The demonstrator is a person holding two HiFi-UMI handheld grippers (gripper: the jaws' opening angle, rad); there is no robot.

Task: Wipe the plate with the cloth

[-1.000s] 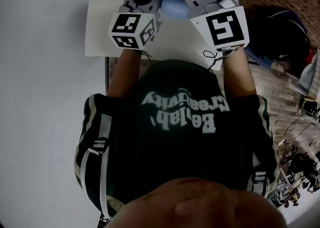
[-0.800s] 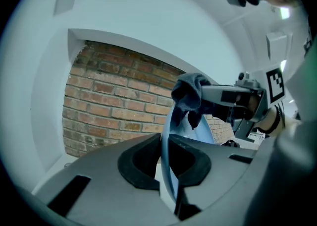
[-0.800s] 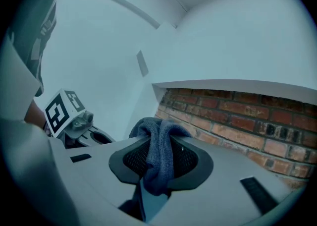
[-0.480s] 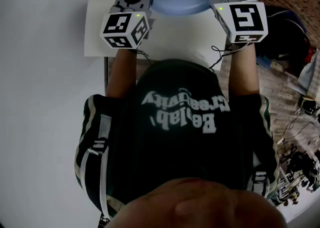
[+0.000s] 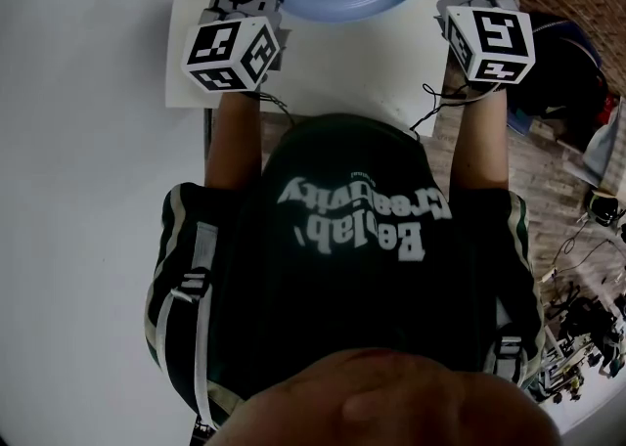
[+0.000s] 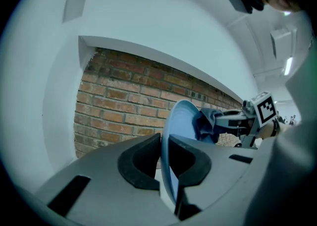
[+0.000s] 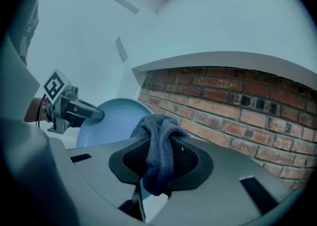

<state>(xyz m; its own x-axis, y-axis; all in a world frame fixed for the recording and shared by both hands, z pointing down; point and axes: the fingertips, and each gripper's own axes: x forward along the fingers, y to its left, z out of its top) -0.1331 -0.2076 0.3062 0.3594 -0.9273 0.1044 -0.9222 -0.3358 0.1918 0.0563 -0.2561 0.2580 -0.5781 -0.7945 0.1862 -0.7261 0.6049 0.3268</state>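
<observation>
Likely a lab or workshop: bare brick wall (image 7: 223, 101), plain white table (image 5: 342, 67), tangled cables (image 5: 587, 322).

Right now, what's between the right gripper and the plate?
The cloth, pinched in the right gripper, bunched up at the plate; clearest in the left gripper view.

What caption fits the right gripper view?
The right gripper pinches a blue cloth by the blue plate that the left gripper holds.
</observation>
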